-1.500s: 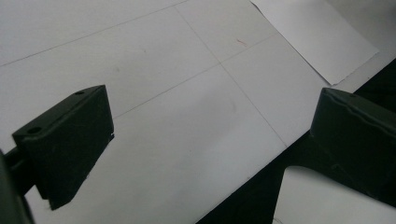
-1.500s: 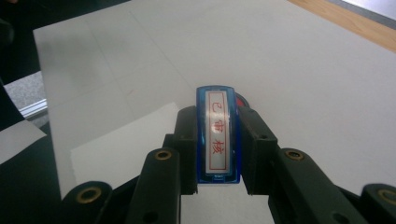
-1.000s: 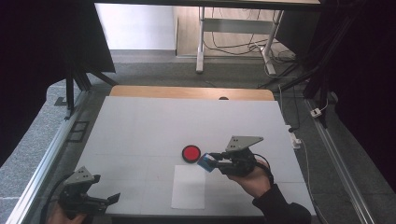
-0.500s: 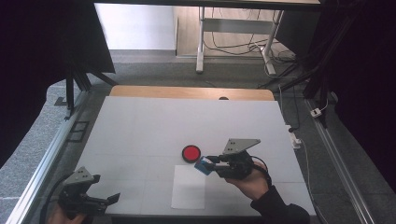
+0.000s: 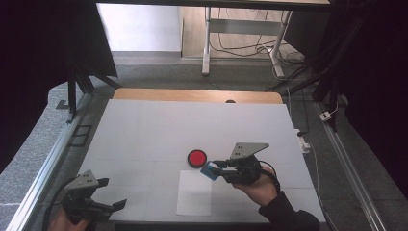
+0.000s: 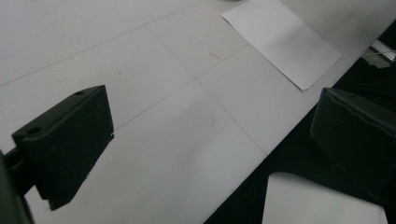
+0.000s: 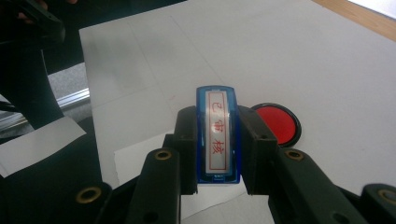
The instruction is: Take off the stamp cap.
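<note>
A blue stamp [image 7: 217, 135] with a white label and red characters is clamped between the jaws of my right gripper [image 7: 217, 149], which is shut on it. In the high view the right gripper [image 5: 217, 170] holds the blue stamp [image 5: 209, 169] just above the top right corner of a white sheet of paper [image 5: 194, 193]. A round red ink pad [image 5: 197, 157] in a black case lies just left of the stamp; the red ink pad [image 7: 277, 123] also sits beyond the right jaw. My left gripper [image 5: 109, 206] rests open at the table's near left corner, its jaws wide apart over the bare table.
The white table [image 5: 159, 130] has a wooden strip [image 5: 192, 96] along its far edge. Metal rails [image 5: 45, 166] run along both sides. The sheet of paper [image 6: 283, 41] lies ahead of the left gripper near the table's front edge.
The right gripper with the stamp has shifted slightly left and down, toward the sheet's corner. The left gripper has stayed where it was.
</note>
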Demonstrator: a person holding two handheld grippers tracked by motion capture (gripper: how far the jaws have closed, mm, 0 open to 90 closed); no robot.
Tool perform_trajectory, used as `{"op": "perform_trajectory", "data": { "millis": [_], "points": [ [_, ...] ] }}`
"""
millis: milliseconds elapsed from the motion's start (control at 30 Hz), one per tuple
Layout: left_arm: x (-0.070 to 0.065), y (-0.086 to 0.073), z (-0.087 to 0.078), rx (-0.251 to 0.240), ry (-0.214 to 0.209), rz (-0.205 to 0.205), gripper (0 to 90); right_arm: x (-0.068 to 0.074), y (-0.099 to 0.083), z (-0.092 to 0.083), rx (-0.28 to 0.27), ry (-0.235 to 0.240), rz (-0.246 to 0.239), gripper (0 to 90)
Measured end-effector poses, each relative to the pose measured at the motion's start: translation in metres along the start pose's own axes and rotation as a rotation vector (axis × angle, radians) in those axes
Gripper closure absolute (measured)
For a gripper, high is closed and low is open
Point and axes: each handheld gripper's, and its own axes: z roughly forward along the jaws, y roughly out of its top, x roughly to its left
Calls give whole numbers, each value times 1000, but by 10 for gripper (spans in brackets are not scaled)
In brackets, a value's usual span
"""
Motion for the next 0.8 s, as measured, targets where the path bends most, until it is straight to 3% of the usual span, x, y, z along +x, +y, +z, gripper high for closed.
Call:
{"op": "perform_trajectory", "data": {
  "millis": [300,533,800],
  "points": [
    [-5,14,8,-39,-63,72,0,1,1,-1,-8,13,-8,710],
    [-9,30,20,-34,-114,131,0,2,3,-3,-21,27,-13,710],
    [-15,49,35,-25,-175,227,0,3,4,-4,-27,42,-17,711]
  ]
}}
